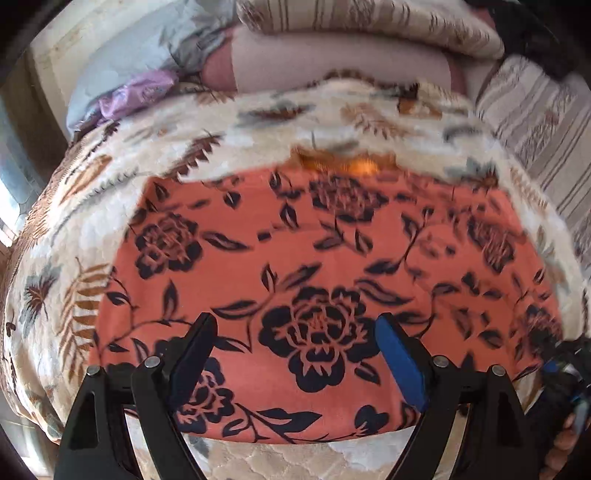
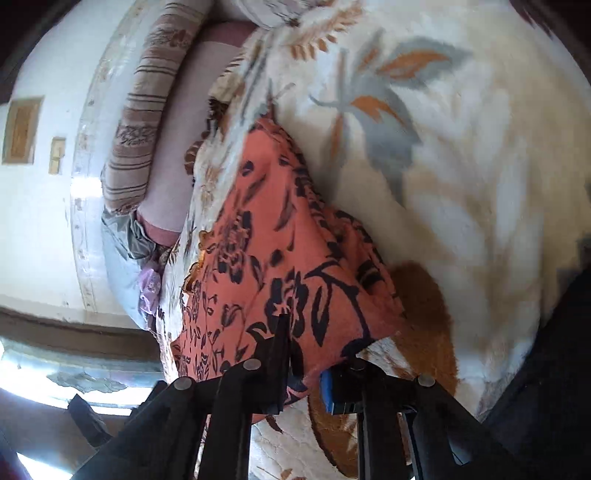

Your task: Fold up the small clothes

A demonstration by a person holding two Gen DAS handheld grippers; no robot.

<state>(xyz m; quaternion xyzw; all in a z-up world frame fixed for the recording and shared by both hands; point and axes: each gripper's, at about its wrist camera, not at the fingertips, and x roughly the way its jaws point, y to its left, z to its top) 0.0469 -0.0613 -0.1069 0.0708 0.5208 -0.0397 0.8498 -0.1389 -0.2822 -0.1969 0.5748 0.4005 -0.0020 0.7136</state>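
Note:
An orange garment with a dark floral print lies spread flat on a cream floral blanket. My left gripper is open and hovers over the garment's near part, holding nothing. In the right wrist view the same garment is lifted at one corner. My right gripper is shut on that corner, with the cloth pinched between the black finger and the blue pad. The right gripper also shows at the far right edge of the left wrist view.
Striped cushions and pink and grey bedding lie piled at the back of the bed. A white wall and a bright window are on the left in the right wrist view. The blanket extends wide to the right.

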